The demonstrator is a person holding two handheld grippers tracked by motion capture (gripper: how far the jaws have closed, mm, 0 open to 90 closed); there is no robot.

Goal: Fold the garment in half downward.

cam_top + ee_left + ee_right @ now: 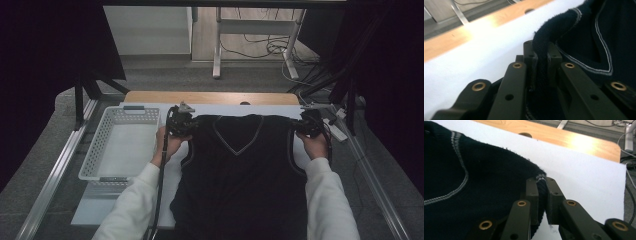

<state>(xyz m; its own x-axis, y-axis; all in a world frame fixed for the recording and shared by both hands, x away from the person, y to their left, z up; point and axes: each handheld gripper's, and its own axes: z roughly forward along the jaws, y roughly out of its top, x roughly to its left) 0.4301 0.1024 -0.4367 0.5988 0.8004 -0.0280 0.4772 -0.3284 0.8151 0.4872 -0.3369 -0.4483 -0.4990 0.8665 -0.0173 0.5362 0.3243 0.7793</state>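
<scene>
Left hand-held gripper point(186, 121): jaws clamped on the vest point(245, 170) at its left shoulder. In the left gripper view the dark knit fabric point(541, 57) is pinched between the two pads, a fold rising just above them.

Right hand-held gripper point(306, 125): jaws clamped on the right shoulder of the vest. In the right gripper view the shoulder tip with its pale trim point(541, 178) sits between the pads, squeezed thin.

Vest: dark, sleeveless, V-neck with light piping point(239, 145) along neck and armholes. Lies front-up in the middle of the counter on a white sheet point(280, 110), neck toward the far edge, hem toward the person and over the near edge of the sheet. Shoulders are held at both top corners, the body spread flat between the two forearms.

White sleeves point(132, 205) come in from the bottom, one hand on each gripper. A black cable point(161, 175) trails from the left gripper along the forearm.

White perforated basket point(100, 150) stands on the counter left of the vest, just beside the left hand, not touching the fabric.

Wooden counter edge point(210, 97) shows beyond the sheet, with a round hole point(526, 134) near the far side.
</scene>
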